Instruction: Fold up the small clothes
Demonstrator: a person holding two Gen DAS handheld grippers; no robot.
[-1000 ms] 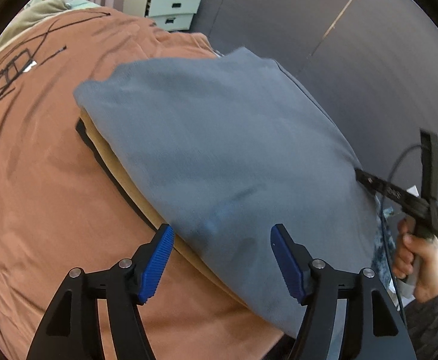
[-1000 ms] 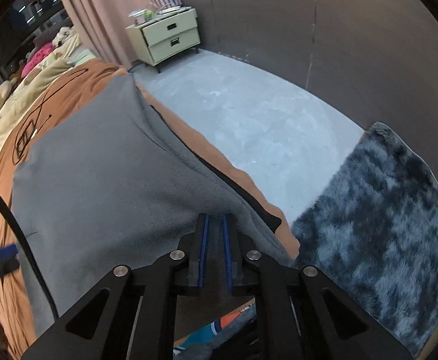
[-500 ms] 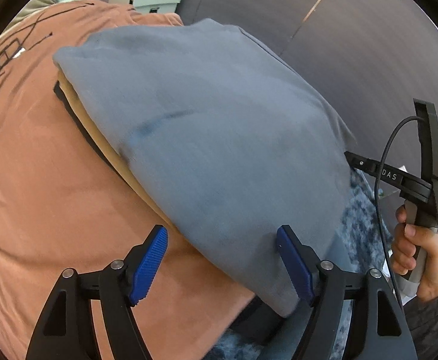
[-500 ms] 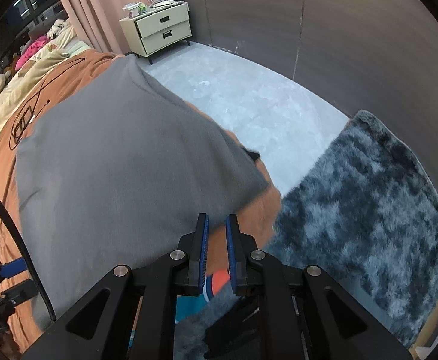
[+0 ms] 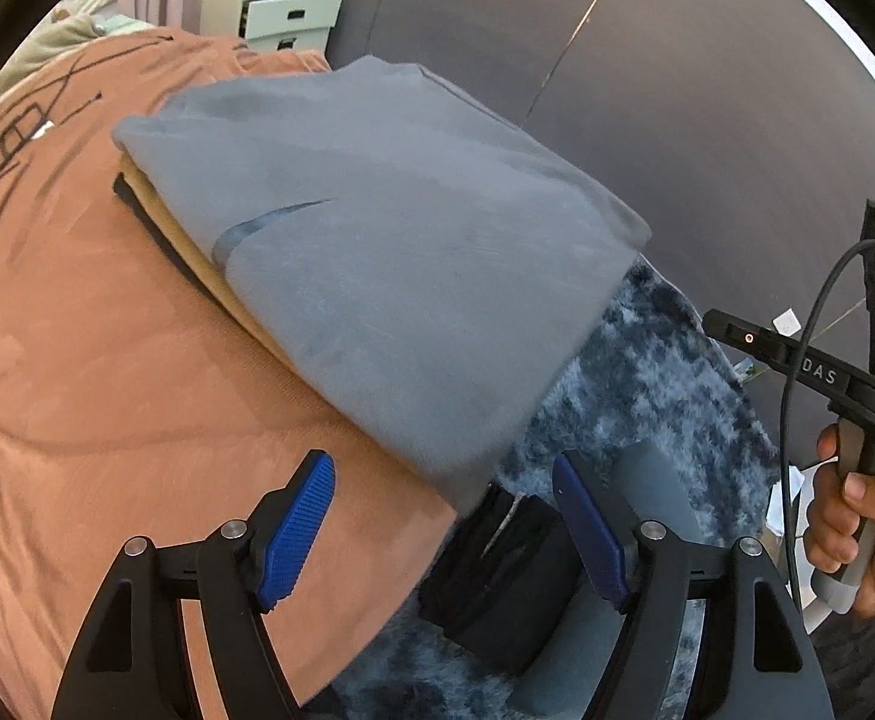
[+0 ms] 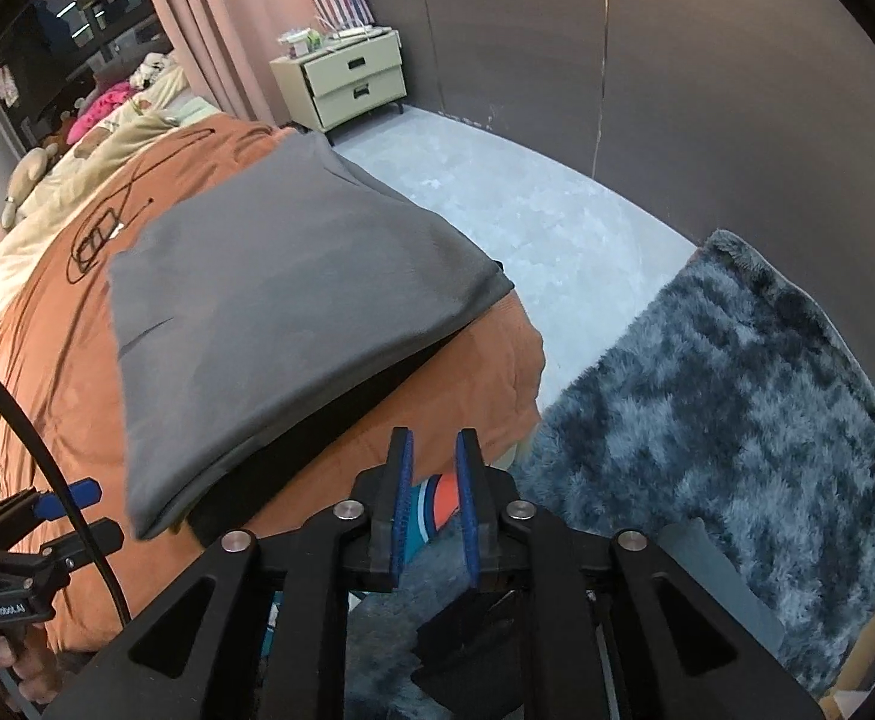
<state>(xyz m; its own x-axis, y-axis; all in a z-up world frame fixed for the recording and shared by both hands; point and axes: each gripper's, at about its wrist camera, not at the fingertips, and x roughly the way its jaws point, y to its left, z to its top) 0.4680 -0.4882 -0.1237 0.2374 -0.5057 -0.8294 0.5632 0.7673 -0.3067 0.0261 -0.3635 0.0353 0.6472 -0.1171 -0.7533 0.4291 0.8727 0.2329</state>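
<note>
Both grippers hold nothing: left gripper (image 5: 443,531) spread wide, right gripper (image 6: 434,507) parted narrowly. The folded grey garment (image 6: 293,306) tops a stack at the bed (image 5: 107,372) corner nearest the rug (image 6: 737,408), overhanging its edge, apparently set down to finish the fold.

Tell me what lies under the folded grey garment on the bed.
Under the grey garment, a tan piece and a black one peek out, on the brown bedspread. How many more are covered cannot be seen.
</note>
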